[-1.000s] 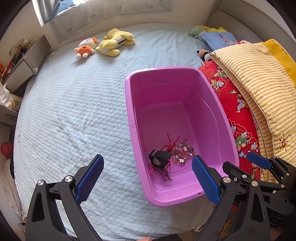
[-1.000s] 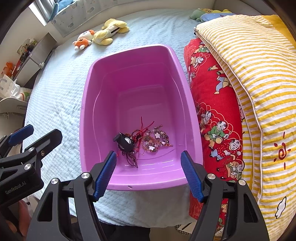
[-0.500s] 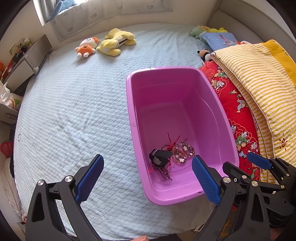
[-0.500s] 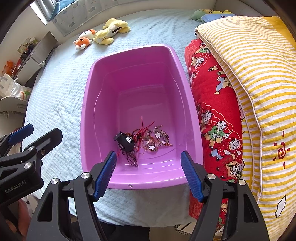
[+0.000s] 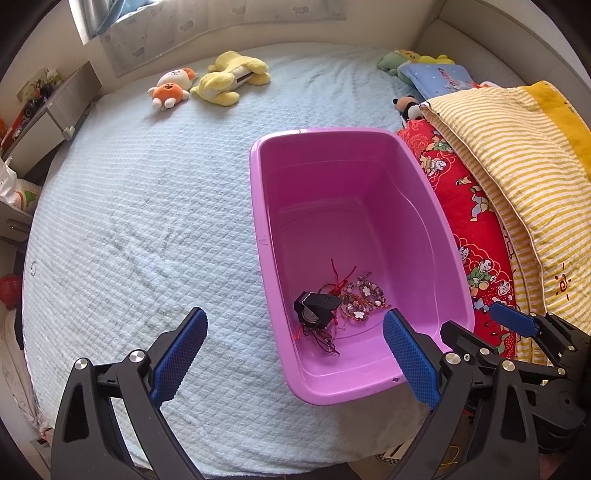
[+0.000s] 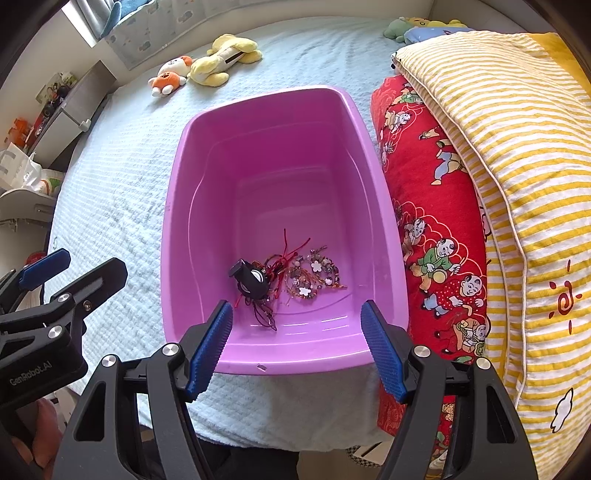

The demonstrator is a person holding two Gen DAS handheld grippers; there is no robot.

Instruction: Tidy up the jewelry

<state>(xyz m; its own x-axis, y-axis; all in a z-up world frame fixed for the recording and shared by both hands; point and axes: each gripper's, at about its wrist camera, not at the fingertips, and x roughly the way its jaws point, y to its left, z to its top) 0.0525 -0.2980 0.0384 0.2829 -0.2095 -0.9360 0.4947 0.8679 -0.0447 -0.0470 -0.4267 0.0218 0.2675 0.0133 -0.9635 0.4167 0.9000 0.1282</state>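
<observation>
Two wide-spread, empty grippers, left (image 5: pixel 293 354) and right (image 6: pixel 295 341), above tangled red-corded beaded bracelets (image 6: pixel 299 275) in glossy pink plastic tub (image 6: pixel 173 206); likely snagging several cords together.

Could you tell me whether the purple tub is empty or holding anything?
Not empty: the purple tub holds a black watch and tangled beaded bracelets near its front end.

1. A bed with a pale blue quilted cover (image 5: pixel 129 206) fills the room.
2. A padded grey headboard (image 5: pixel 476 48) curves around its far right corner.
3. A window with a grey curtain (image 5: pixel 88 18) admits daylight at upper left.
4. A grey bedside cabinet with cluttered top (image 5: pixel 48 110) stands on the left.
5. A yellow-and-white striped folded quilt (image 6: pixel 517 166) lies over a red cartoon-print quilt (image 6: pixel 432 192) on the right.
</observation>
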